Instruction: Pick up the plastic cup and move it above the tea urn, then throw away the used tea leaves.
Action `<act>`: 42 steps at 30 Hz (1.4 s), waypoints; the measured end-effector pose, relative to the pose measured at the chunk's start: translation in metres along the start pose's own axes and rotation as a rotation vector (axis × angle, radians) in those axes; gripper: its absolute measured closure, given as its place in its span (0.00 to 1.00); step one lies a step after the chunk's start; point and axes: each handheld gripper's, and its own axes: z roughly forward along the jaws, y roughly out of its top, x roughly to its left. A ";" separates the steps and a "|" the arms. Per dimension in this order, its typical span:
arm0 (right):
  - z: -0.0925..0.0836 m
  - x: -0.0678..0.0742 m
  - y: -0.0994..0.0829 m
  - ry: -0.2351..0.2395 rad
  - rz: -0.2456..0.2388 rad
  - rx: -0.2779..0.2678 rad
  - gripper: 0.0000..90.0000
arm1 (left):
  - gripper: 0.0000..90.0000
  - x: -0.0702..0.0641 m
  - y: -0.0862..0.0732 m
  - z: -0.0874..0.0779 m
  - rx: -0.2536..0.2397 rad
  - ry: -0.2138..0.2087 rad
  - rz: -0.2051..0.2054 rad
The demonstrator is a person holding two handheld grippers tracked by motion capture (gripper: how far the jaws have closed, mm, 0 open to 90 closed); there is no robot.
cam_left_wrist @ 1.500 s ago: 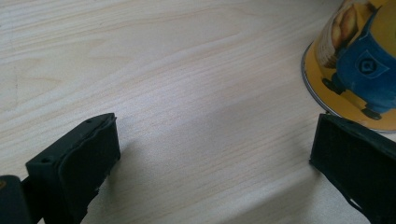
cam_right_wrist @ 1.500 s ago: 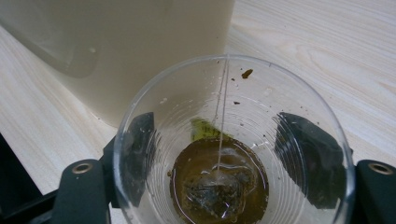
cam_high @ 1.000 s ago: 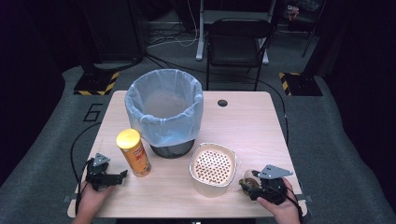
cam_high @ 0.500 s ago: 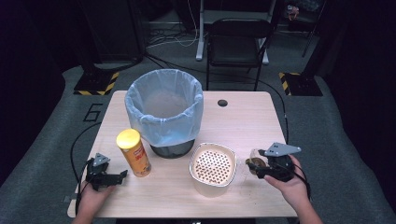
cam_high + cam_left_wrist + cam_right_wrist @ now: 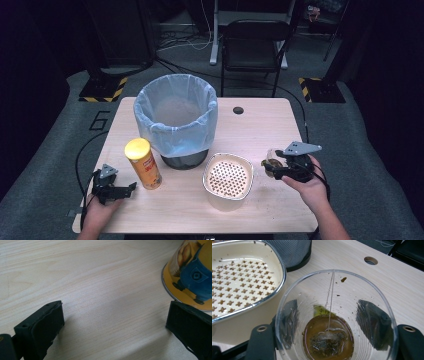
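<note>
A clear plastic cup [image 5: 335,315] is gripped between the jaws of the right gripper [image 5: 278,170], at the lower right of the high view, just beside the right edge of the cream strainer basin [image 5: 228,176]. The work is judged to be at an early stage: the cup has been grasped, but its contents are not yet emptied. In the right gripper view a little brown tea is seen at the bottom of the cup, with a soaked tea bag [image 5: 327,339] lying in it; the bag's string [image 5: 330,295] runs up the wall to the rim, and a green tag is seen against the lower wall. A few dark specks cling to the inside of the cup. The strainer basin, at the upper left of that view, is seen with its perforated insert bare apart from small dark flecks. The bin [image 5: 176,117] lined with a pale blue bag stands at the centre of the table [image 5: 260,130]; nothing can be made out inside it. What is left, as judged, is the draining of the tea through the strainer and the discarding of the bag. The left gripper [image 5: 116,190] rests at the lower left with its jaws spread apart and nothing between them, just beside the upright yellow crisp can [image 5: 143,163].
</note>
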 end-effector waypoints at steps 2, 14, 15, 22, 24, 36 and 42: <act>0.000 -0.001 0.002 0.004 -0.007 0.001 0.37 | 0.01 0.000 0.000 0.000 0.000 0.000 0.000; 0.000 -0.009 0.016 -0.017 -0.041 0.006 0.37 | 0.01 0.000 0.000 0.000 0.000 -0.005 0.002; 0.001 -0.010 0.019 -0.018 -0.046 0.006 0.37 | 0.01 0.001 0.000 0.000 0.001 -0.006 0.003; 0.016 -0.012 0.043 -0.018 -0.082 0.019 0.37 | 0.01 0.000 0.000 0.000 -0.001 -0.006 0.004; 0.018 -0.012 0.048 -0.013 -0.084 0.016 0.37 | 0.01 0.000 0.000 0.000 -0.001 -0.008 0.009; 0.036 -0.014 0.067 0.014 -0.139 -0.010 0.37 | 0.01 -0.002 -0.002 -0.002 0.000 -0.014 0.013; 0.041 -0.016 0.073 0.039 -0.129 -0.014 0.37 | 0.01 -0.002 -0.002 -0.002 -0.001 -0.015 0.013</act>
